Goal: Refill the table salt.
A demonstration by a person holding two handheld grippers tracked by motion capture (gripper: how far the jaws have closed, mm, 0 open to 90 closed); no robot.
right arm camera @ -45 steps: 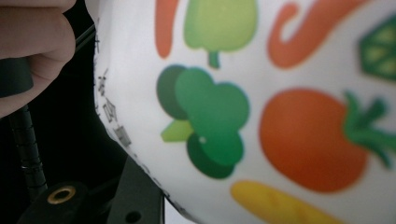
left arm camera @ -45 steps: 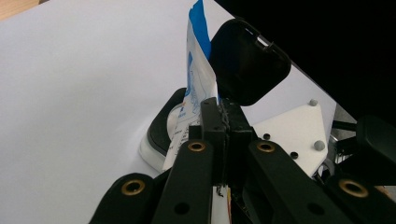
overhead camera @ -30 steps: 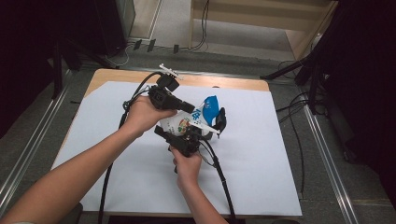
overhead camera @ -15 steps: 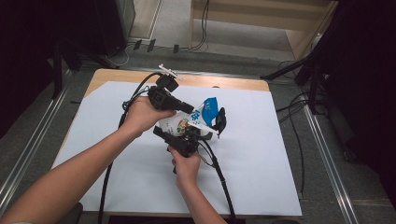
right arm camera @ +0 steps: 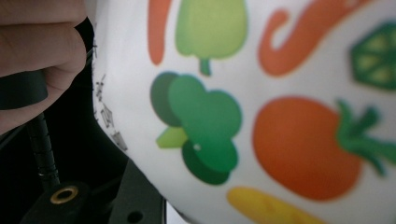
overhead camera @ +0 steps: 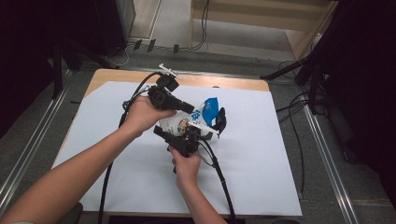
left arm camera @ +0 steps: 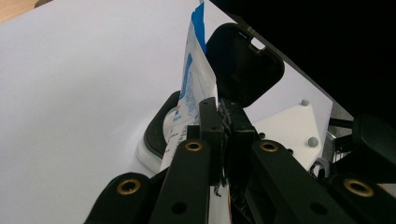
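A white and blue packet (overhead camera: 201,114) printed with vegetables is held over the white sheet between both grippers. Its black flip lid (overhead camera: 219,120) stands open on the right side. My left gripper (overhead camera: 190,108) comes in from the left and is shut on a thin blue-and-white edge of the packet (left arm camera: 194,79), its two jaws pressed together (left arm camera: 224,112) just below the open lid (left arm camera: 245,70). My right gripper (overhead camera: 189,136) holds the packet's lower body from the near side. In the right gripper view the printed wall (right arm camera: 261,93) is pressed close against one black jaw.
A white sheet (overhead camera: 261,158) covers most of the wooden table (overhead camera: 233,83). Cables trail from both grippers toward the near edge. Metal rails and dark stands flank the table, and more cables lie on the floor behind it. A thumb (right arm camera: 37,42) shows at the upper left of the right gripper view.
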